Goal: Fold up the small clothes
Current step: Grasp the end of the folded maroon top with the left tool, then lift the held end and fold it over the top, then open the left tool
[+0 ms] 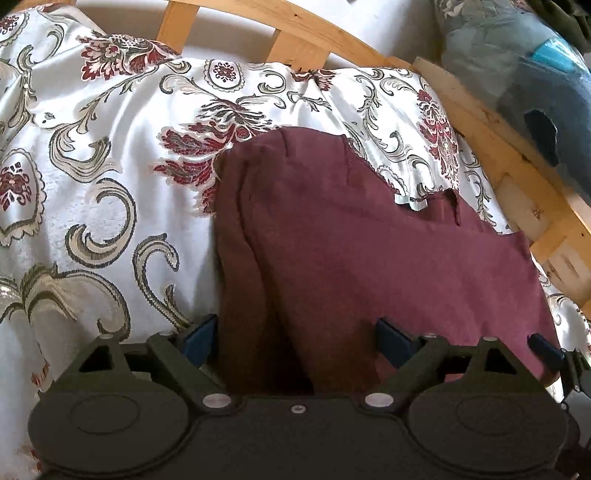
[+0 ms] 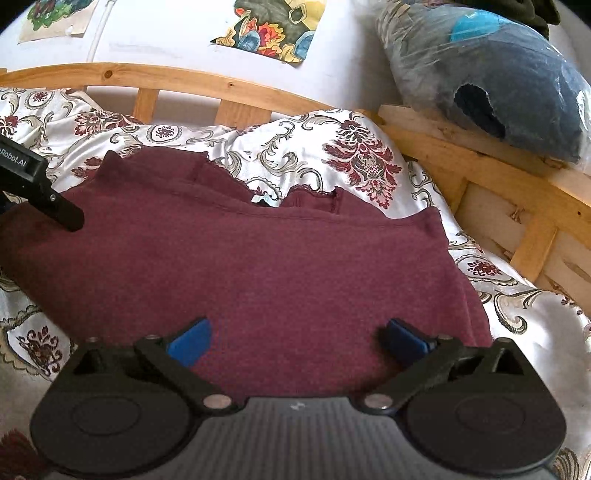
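Observation:
A maroon top (image 2: 280, 258) lies spread on a floral bedspread (image 2: 314, 147), neckline away from me. In the left wrist view the maroon top (image 1: 351, 251) has its left side folded inward in a long ridge. My left gripper (image 1: 297, 341) stands open over the near end of that ridge, and its blue pads do not press the cloth. My right gripper (image 2: 298, 342) is wide open low over the near hem, with only flat cloth between its fingers. The left gripper's body (image 2: 37, 184) shows at the left edge of the right wrist view, above the top's left side.
A slatted wooden bed frame (image 2: 236, 88) runs behind and to the right of the bedspread. A clear plastic bag of dark blue clothes (image 2: 498, 81) rests on the frame at the upper right. Colourful pictures (image 2: 273, 26) hang on the white wall.

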